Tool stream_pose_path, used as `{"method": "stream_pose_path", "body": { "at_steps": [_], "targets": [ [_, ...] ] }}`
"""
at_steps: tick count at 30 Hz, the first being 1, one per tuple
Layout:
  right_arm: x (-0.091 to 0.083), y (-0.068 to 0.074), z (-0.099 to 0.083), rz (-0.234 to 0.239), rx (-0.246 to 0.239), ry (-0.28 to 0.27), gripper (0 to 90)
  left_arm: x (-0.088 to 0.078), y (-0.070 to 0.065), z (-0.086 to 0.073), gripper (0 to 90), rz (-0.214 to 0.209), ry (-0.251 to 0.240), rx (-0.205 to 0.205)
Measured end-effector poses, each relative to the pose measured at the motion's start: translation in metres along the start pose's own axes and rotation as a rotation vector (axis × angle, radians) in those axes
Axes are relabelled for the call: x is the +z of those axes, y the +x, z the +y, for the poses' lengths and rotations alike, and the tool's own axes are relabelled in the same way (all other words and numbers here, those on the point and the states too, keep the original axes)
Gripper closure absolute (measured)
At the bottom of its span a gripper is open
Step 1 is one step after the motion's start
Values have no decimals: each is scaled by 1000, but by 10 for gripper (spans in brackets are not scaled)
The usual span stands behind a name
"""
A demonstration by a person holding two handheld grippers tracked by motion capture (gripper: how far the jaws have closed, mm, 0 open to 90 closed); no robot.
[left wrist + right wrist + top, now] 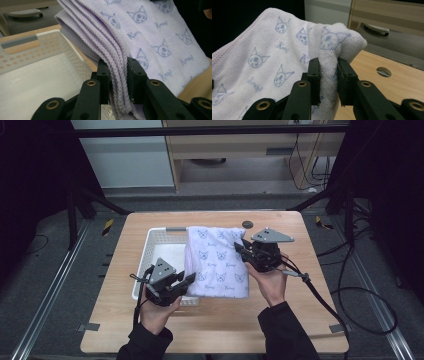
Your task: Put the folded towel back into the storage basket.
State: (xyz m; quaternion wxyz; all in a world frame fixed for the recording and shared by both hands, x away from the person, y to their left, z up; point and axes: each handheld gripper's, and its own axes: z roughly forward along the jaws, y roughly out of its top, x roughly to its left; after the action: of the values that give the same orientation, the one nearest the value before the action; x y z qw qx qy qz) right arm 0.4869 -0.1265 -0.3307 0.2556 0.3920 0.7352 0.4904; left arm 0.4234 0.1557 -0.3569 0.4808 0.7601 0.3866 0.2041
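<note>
Gripping folded towel (218,262), both jaws clamped.

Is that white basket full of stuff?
No, the white basket has a bare floor inside; the folded towel only drapes over its rim.

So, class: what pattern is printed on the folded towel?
The towel is pale lilac with blue pointy-eared cartoon faces and small script words, clearest in the right gripper view.

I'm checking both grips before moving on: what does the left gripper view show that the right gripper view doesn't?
Left gripper view: the white basket beside the towel's stacked folded edges, pinched between its fingers. Right gripper view: a round hole in the table, and fingers clamping a bunched towel corner. Both: the cat-print towel, gripped.
</note>
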Motion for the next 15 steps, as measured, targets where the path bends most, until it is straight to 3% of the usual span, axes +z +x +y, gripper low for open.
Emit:
{"method": "stream_pose_path", "body": {
  "at_steps": [15],
  "targets": [
    [22,22,17,26,-25,-10,747,-20,24,-3,734,40,-16,-17]
  ]
}}
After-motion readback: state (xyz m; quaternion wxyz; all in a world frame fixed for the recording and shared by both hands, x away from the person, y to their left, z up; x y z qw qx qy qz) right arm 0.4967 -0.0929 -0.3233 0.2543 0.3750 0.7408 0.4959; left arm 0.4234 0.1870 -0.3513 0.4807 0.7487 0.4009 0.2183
